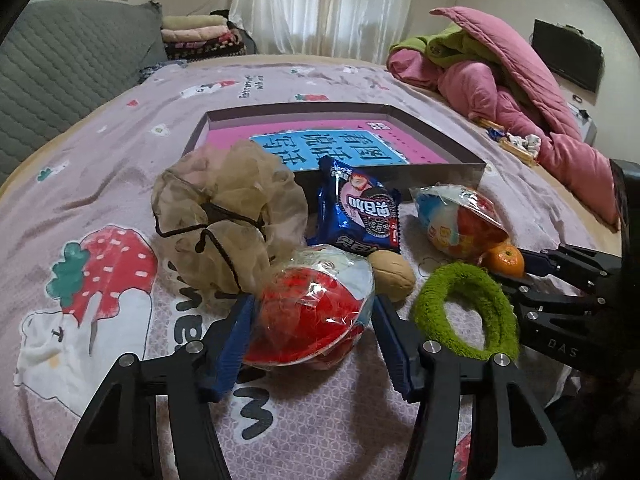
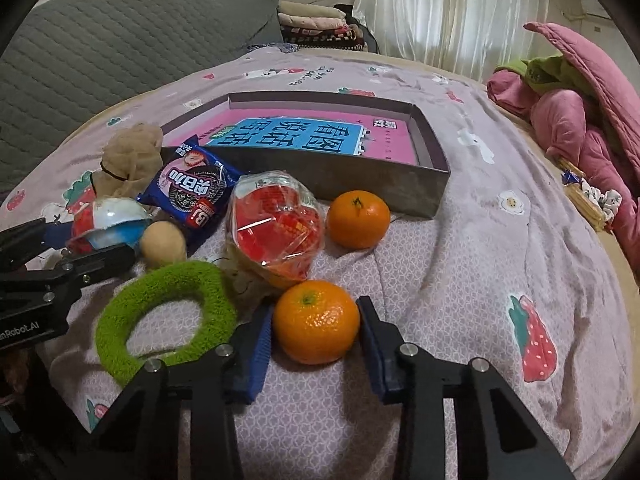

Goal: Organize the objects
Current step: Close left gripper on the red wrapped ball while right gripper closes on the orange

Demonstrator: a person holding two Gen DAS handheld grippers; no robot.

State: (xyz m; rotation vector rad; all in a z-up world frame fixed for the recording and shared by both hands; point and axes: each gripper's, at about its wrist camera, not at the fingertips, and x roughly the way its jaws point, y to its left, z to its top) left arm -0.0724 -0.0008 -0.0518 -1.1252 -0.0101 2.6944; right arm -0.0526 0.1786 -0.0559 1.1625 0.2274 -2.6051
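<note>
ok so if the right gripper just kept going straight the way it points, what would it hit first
The near orange, already between the right gripper's fingers. Past it, probably the red wrapped snack, though depth is hard to judge.

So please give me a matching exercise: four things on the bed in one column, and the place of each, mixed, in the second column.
Things:
1. nearer orange
2. red and blue wrapped ball
3. book
4. green fuzzy ring

Places:
A. inside the grey box
B. between the right gripper fingers
C. on the blanket between the two grippers
D. between the left gripper fingers

Pairs: 1-B, 2-D, 3-A, 4-C
</note>
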